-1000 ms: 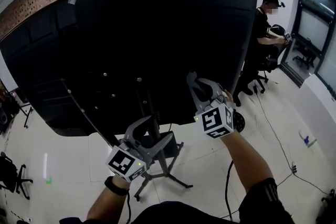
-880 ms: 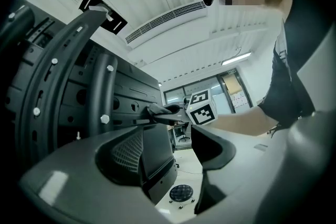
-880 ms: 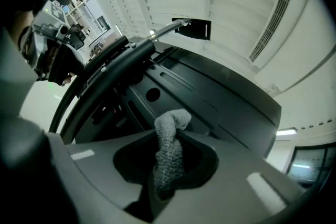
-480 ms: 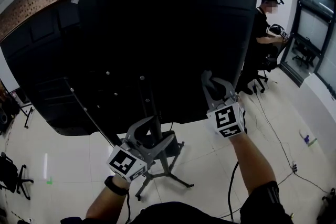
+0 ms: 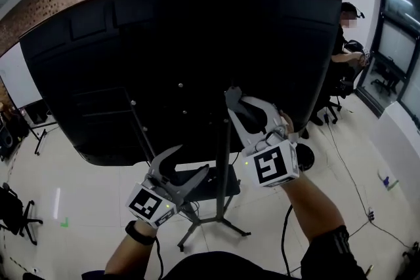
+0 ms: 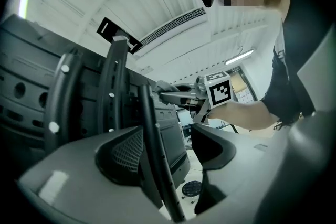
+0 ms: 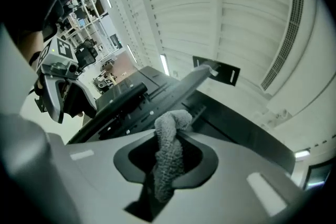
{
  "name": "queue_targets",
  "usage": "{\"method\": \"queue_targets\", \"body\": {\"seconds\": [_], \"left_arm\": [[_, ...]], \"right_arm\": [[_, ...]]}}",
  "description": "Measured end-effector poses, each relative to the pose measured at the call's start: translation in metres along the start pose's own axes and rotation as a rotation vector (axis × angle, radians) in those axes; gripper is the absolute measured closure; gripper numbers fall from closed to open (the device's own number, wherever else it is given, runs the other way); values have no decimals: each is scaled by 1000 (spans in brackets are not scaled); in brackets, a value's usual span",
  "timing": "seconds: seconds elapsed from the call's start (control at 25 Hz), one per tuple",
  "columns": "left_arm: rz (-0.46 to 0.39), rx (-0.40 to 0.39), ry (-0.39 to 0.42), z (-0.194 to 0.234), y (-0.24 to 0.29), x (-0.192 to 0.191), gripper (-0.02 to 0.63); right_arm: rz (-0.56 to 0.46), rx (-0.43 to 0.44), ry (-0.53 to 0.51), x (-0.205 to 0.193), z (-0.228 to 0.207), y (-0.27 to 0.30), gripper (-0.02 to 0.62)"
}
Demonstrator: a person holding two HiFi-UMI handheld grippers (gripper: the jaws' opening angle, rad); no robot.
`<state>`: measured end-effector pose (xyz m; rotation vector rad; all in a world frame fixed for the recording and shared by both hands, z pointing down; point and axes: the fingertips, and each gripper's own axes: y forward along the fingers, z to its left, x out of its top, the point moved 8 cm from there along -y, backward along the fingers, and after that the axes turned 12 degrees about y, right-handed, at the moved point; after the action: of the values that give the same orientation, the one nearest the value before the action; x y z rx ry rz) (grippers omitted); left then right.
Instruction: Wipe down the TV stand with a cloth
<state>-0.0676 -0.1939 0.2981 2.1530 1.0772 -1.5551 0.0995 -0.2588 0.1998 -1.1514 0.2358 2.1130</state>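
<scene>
The TV stand's black pole [image 5: 224,160] rises behind the big black TV back [image 5: 197,42], above splayed legs [image 5: 226,227]. My right gripper [image 5: 248,109] is up against the TV's back beside the pole and is shut on a grey knitted cloth [image 7: 169,150], which bulges out between the jaws [image 7: 168,162]. Lower left, my left gripper [image 5: 187,164] is open. A thin black slanted strut [image 6: 157,165] of the stand runs between its jaws [image 6: 168,150] without being pinched. The right gripper [image 6: 181,93] also shows in the left gripper view.
A person in black [image 5: 344,56] sits at the right by a glass door. An office chair [image 5: 12,213] stands at the lower left. A cable [image 5: 354,190] trails over the white floor, with a small bottle [image 5: 384,178] near the right wall.
My right gripper has moved left with the cloth, closer to the stand's pole. The head view has swung a little, showing more of the TV's top. The left gripper stays low by the strut.
</scene>
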Motion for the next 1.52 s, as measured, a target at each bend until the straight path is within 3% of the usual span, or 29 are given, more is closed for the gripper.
{"method": "queue_targets", "body": {"seconds": [0.36, 0.56, 0.84, 1.12, 1.52], "left_arm": [[-5, 141, 59, 85, -110, 19, 296], [-4, 187, 76, 114, -154, 22, 296], [6, 212, 70, 145, -198, 13, 298], [14, 234, 49, 169, -226, -2, 298], [-3, 200, 20, 178, -234, -12, 298]], "right_arm": [[-74, 98, -70, 93, 100, 78, 534], [-58, 167, -126, 127, 153, 124, 532], [-7, 191, -298, 151, 221, 189, 522], [110, 202, -478, 159, 271, 251, 522], [251, 111, -649, 146, 268, 261, 526]]}}
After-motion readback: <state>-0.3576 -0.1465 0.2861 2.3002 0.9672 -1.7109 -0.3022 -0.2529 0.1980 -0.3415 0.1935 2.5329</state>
